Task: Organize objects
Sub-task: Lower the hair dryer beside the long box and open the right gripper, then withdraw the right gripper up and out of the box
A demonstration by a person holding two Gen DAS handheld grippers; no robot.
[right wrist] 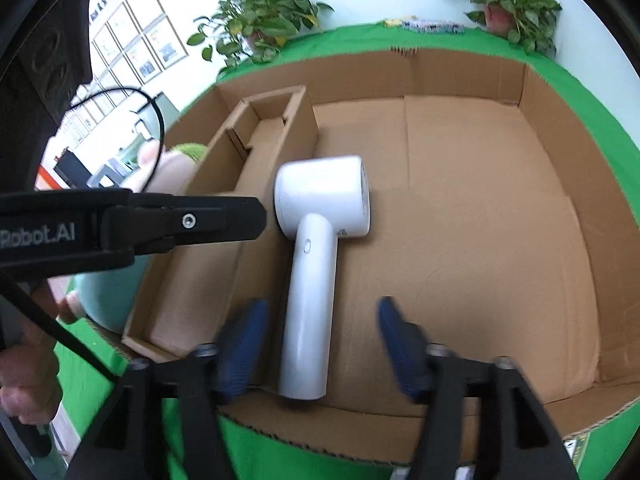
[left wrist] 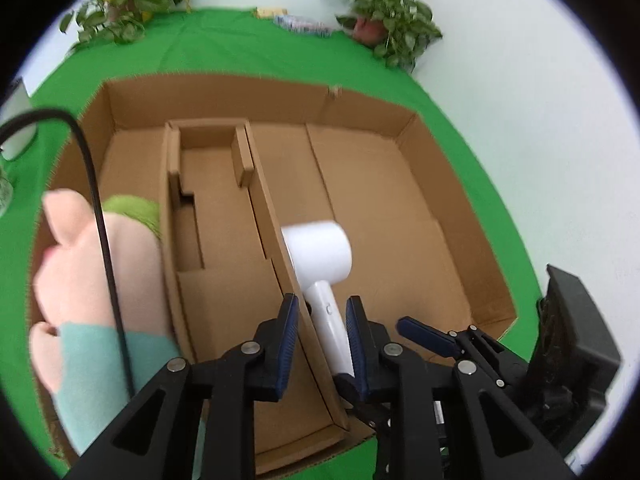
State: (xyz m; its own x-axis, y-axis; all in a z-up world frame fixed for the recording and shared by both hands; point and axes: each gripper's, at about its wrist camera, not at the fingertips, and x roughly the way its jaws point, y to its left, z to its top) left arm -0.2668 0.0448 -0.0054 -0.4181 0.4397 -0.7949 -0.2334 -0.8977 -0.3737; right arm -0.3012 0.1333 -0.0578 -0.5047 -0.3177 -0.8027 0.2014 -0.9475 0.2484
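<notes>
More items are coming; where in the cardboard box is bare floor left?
Right of the white hair dryer, the brown cardboard box floor is bare up to its walls. The narrow cardboard divider insert is free; the stuffed toy crowds the left.

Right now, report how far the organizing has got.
Done: the white hair dryer lies flat in the cardboard box's large section, and the plush toy sits in the left section. In hand: nothing; the right gripper is open around the dryer's handle. Left: the narrow middle compartment is unfilled.
</notes>
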